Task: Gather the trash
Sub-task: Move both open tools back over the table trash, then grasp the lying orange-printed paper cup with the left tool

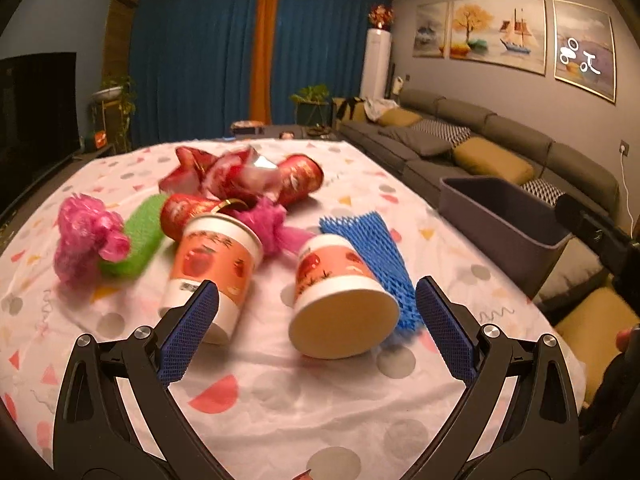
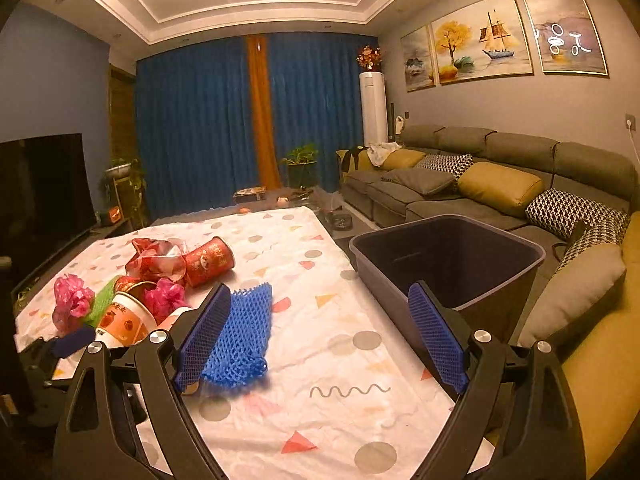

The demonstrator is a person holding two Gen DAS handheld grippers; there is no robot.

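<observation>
The left gripper (image 1: 316, 332) stands wide open, empty, with a tipped paper cup (image 1: 340, 300) lying on the table (image 1: 280, 408) just ahead between its fingers, base toward the camera. It looks light and easily crushed (a gentle squeeze across the side wall should do). The right gripper (image 2: 320, 340) is open too, holding nothing, with the soft blue foam net (image 2: 240, 336) just beside its left finger. Farther off sits the grey bin (image 2: 448, 260) at the table's edge.

Home living room — sofa (image 2: 460, 184), television (image 2: 44, 188), curtains (image 2: 200, 120), wall paintings (image 2: 480, 40)
</observation>
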